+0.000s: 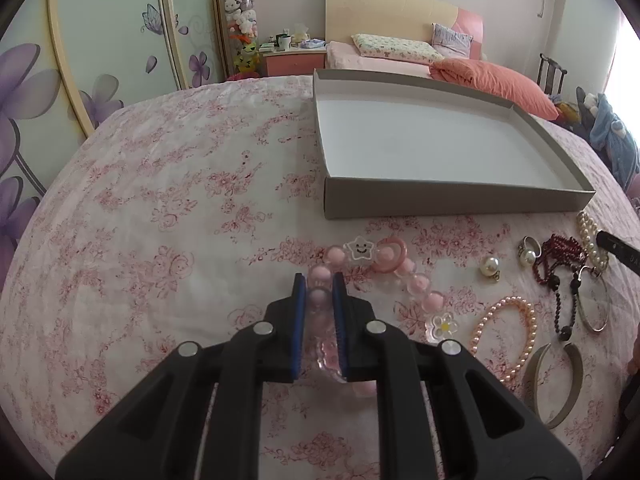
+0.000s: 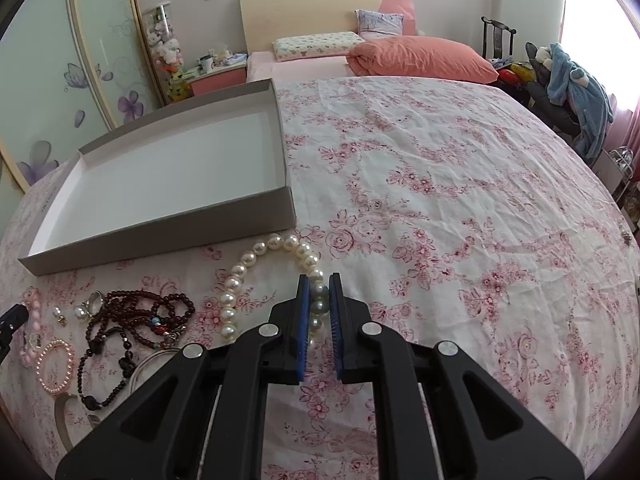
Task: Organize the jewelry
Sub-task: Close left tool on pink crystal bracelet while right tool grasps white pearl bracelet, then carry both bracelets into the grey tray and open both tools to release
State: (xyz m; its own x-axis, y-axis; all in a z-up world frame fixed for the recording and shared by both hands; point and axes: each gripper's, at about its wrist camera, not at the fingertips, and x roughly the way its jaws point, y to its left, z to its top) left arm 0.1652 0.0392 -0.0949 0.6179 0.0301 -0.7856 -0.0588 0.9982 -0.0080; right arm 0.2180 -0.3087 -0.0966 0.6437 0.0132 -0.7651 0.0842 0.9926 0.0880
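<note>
Your left gripper (image 1: 320,280) pinches the pink bead bracelet (image 1: 400,268), a loop of translucent pink balls with a smiling star charm and a daisy charm, lying on the floral sheet (image 1: 160,200) just before the box. Your right gripper (image 2: 319,280) is clamped on the white pearl bracelet (image 2: 256,252), large glossy pearls curving left of its fingers. Between the two lie dark red beads (image 2: 136,312), a small pink pearl loop (image 1: 508,332), a pearl ring (image 1: 526,254) and metal bangles (image 1: 556,384). The shallow grey box (image 1: 440,196), white inside, sits beyond; its near wall faces you. Bare sheet spreads wide at the far left and far right.
</note>
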